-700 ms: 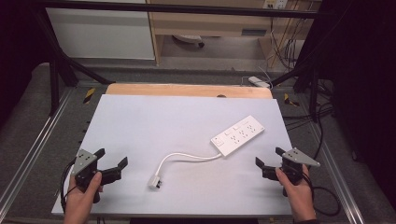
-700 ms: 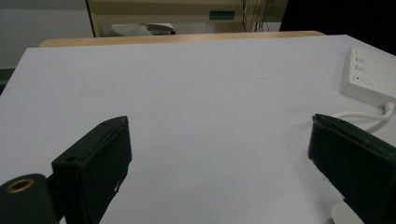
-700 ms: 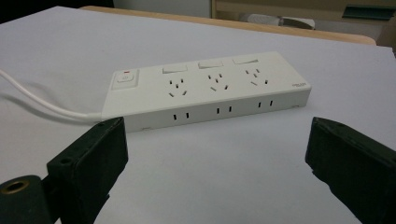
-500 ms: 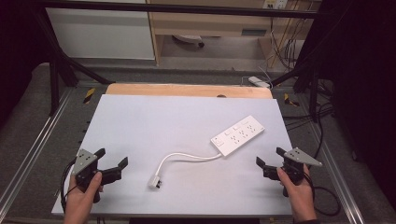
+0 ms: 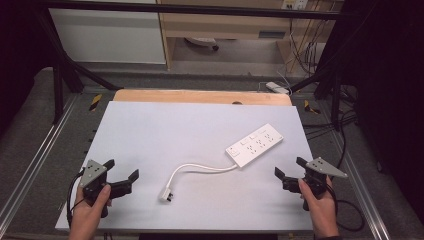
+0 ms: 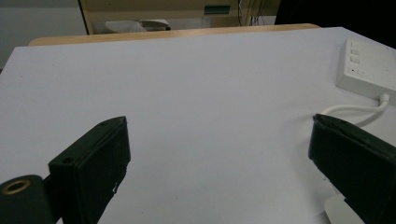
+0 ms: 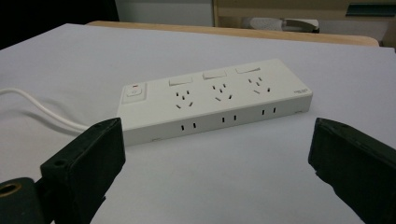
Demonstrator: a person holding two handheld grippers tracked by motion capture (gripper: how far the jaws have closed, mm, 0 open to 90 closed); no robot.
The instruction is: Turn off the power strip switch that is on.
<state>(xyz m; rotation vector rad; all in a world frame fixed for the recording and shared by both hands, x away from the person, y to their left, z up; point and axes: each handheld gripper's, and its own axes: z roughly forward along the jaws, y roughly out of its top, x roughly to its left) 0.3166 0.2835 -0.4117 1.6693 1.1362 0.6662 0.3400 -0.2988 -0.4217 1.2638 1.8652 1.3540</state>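
A white power strip (image 5: 254,145) lies flat on the pale table (image 5: 175,130), right of centre, its sockets and switches facing up (image 7: 215,100). Its white cable (image 5: 200,169) curves left to a plug (image 5: 166,195) near the front. My right gripper (image 5: 290,168) rests at the front right, jaws wide apart and empty, pointing at the strip a short way off. My left gripper (image 5: 121,169) sits at the front left, open and empty; a corner of the strip (image 6: 369,67) and the cable (image 6: 355,109) lie at the right edge of the left gripper view.
A wooden strip (image 5: 200,96) borders the table's far edge. Metal rails (image 5: 40,160) run along both sides. Beyond the table stand a cabinet, shelving and loose cables (image 5: 310,55) on the floor.
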